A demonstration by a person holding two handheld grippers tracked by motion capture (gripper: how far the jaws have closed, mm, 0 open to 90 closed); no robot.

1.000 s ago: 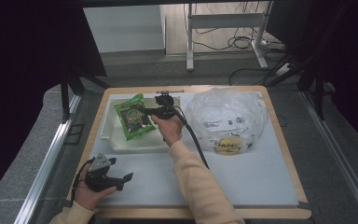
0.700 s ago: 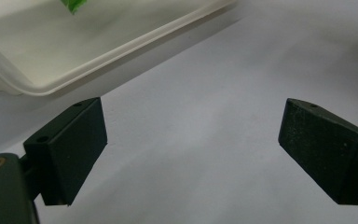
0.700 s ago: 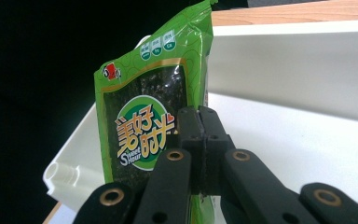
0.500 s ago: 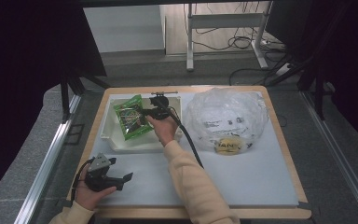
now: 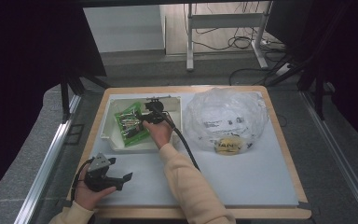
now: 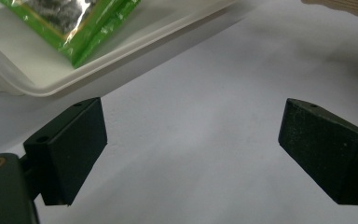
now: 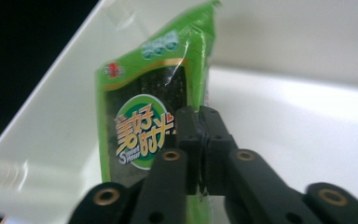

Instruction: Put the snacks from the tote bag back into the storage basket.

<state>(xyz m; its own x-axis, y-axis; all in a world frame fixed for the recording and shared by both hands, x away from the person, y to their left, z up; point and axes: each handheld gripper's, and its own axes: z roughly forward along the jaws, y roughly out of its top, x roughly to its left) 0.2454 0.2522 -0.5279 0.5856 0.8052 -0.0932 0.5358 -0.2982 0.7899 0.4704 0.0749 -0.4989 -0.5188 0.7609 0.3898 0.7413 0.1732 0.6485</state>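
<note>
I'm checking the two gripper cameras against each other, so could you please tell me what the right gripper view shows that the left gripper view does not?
Right gripper view alone: the right gripper, jaws closed on the green plastic snack packet, its printed label readable. Left gripper view alone: the left gripper, jaws wide apart over the bare white table surface. Both: the packet and the white plastic tray.

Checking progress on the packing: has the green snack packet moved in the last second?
Yes. The green snack packet, gripped by the right tool, shifted slightly left within the white tray.
</note>
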